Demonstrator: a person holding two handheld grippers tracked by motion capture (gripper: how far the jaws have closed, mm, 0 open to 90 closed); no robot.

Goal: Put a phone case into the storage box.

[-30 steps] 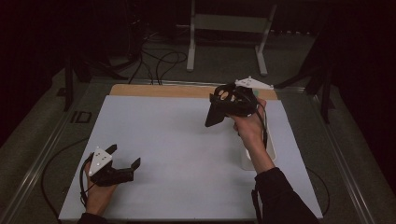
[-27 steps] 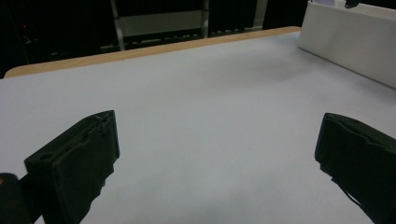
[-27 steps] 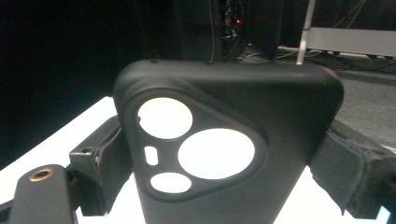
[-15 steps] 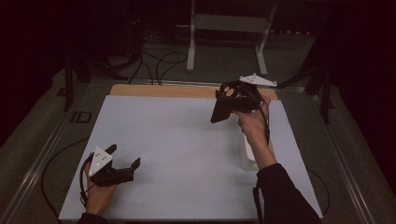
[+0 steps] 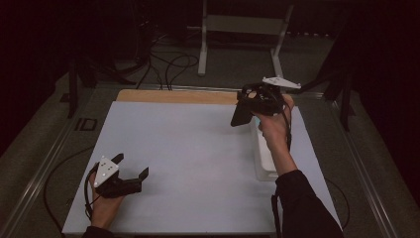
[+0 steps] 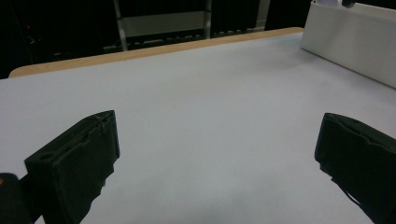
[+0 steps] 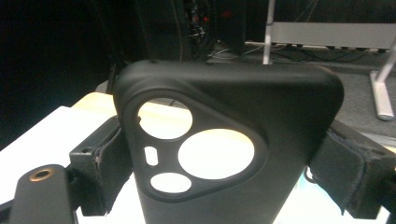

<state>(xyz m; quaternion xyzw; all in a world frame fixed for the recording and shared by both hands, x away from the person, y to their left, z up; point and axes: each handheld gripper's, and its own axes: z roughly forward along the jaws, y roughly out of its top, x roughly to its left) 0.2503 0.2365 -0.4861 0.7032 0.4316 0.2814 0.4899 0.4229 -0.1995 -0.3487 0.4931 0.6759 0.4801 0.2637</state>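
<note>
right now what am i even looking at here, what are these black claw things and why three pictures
A person sits at a table covered in white, holding a two-jaw hand gripper in each hand. The high view looks down from above. The other two come from cameras riding on the grippers, looking along their black jaws. The left gripper rests low near the table's front edge, jaws open and empty. The right gripper is raised at the far right, clamped on a black phone case with camera cutouts. A white tray lies under that arm.
</note>
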